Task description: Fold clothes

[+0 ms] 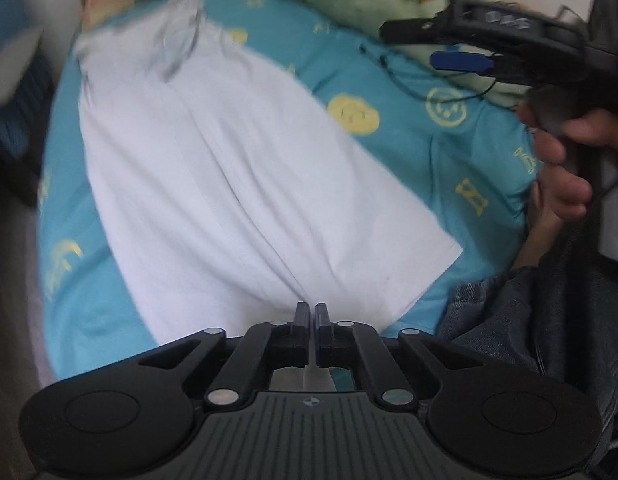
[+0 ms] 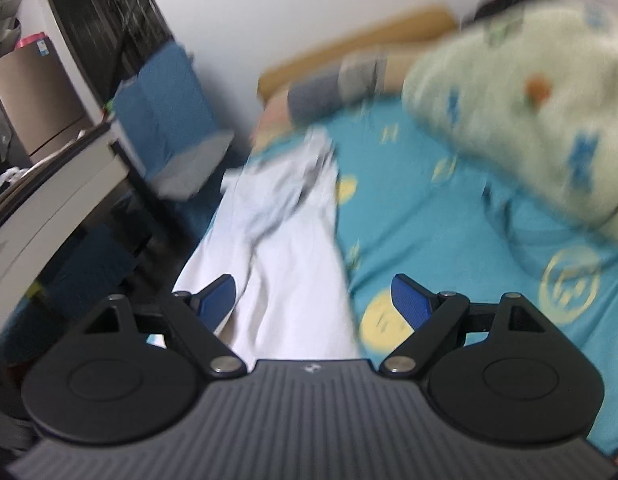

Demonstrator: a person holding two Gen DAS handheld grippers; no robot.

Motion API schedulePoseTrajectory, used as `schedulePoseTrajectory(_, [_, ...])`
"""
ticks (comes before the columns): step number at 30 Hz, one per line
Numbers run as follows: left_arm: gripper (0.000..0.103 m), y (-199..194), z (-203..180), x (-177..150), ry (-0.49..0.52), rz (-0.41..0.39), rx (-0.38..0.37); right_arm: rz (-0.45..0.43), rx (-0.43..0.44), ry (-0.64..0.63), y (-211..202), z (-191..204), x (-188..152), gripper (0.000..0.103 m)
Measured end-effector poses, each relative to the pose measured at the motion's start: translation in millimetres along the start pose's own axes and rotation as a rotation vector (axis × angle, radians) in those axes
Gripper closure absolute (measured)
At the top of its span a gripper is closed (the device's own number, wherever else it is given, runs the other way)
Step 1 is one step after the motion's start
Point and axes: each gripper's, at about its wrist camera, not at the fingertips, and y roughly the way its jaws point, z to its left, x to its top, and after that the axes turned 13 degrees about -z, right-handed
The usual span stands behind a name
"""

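Observation:
A white garment [image 1: 237,184] lies stretched out on the turquoise bed sheet [image 1: 409,80], its far end rumpled with grey marks. My left gripper [image 1: 312,312] is shut on the garment's near hem, which bunches into the closed jaws. In the right wrist view the same white garment [image 2: 285,248] runs away from me along the bed's left side. My right gripper [image 2: 315,292] is open and empty, held above the garment's near end. It also shows in the left wrist view [image 1: 461,46] at the upper right, above the sheet.
A pale green patterned quilt [image 2: 529,120] is heaped at the far right of the bed. A blue chair [image 2: 165,100] and a white desk [image 2: 49,200] stand left of the bed. A thin black cable [image 1: 409,84] lies on the sheet. The person's jeans [image 1: 549,320] are at the right.

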Motion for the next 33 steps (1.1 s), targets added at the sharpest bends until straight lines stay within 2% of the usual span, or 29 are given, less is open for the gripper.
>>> schedulePoseTrajectory(1, [0.075,8,8,-1,-0.063,0.024,-0.027,0.06,0.014,0.033,7,-5,-5,0.017])
schedulePoseTrajectory(2, [0.066,13,18,-1,-0.129,0.024,-0.047,0.118,0.018,0.067,13,-10,-10,0.017])
schedulePoseTrajectory(3, [0.044,13,27,-2,-0.195,0.011,-0.049,0.172,0.02,0.1,19,-15,-15,0.017])
schedulePoseTrajectory(4, [0.028,11,36,-2,-0.26,-0.016,-0.04,0.205,0.006,0.132,22,-21,-20,0.017])
schedulePoseTrajectory(6, [0.022,5,56,-4,-0.391,-0.079,-0.021,0.24,-0.039,0.189,25,-33,-29,0.017])
schedulePoseTrajectory(10, [0.022,-4,103,-19,-0.654,-0.149,0.059,0.299,-0.088,0.277,25,-51,-41,0.017])
schedulePoseTrajectory(14, [0.022,-4,137,-33,-0.828,-0.156,0.171,0.352,-0.113,0.348,24,-65,-54,0.018])
schedulePoseTrajectory(16, [0.022,2,141,-36,-0.853,-0.133,0.226,0.356,-0.131,0.358,22,-70,-57,0.027])
schedulePoseTrajectory(18, [0.022,10,144,-37,-0.869,-0.105,0.282,0.349,-0.137,0.353,20,-69,-59,0.028])
schedulePoseTrajectory(21, [0.022,27,136,-33,-0.806,-0.035,0.32,0.361,-0.14,0.331,16,-65,-64,0.033])
schedulePoseTrajectory(23, [0.022,31,128,-28,-0.746,-0.013,0.315,0.398,-0.107,0.356,12,-62,-69,0.033])
schedulePoseTrajectory(24, [0.027,33,124,-25,-0.716,-0.005,0.309,0.418,-0.09,0.371,10,-60,-72,0.033])
schedulePoseTrajectory(25, [0.034,33,123,-24,-0.709,-0.003,0.29,0.444,-0.071,0.403,8,-59,-77,0.039])
schedulePoseTrajectory(26, [0.038,32,122,-24,-0.713,-0.004,0.264,0.47,-0.051,0.434,6,-59,-81,0.041])
schedulePoseTrajectory(27, [0.046,30,122,-25,-0.729,-0.006,0.229,0.494,-0.034,0.461,4,-57,-86,0.041])
schedulePoseTrajectory(28, [0.053,28,122,-26,-0.747,-0.005,0.191,0.496,-0.035,0.457,2,-55,-89,0.042])
schedulePoseTrajectory(30, [0.06,26,120,-28,-0.77,0.0,0.123,0.488,-0.045,0.405,-2,-45,-89,0.043])
schedulePoseTrajectory(31, [0.061,25,118,-27,-0.761,0.006,0.107,0.488,-0.051,0.386,-3,-42,-90,0.043])
schedulePoseTrajectory(33, [0.061,28,113,-26,-0.728,0.048,0.132,0.482,-0.08,0.35,-6,-36,-90,0.043])
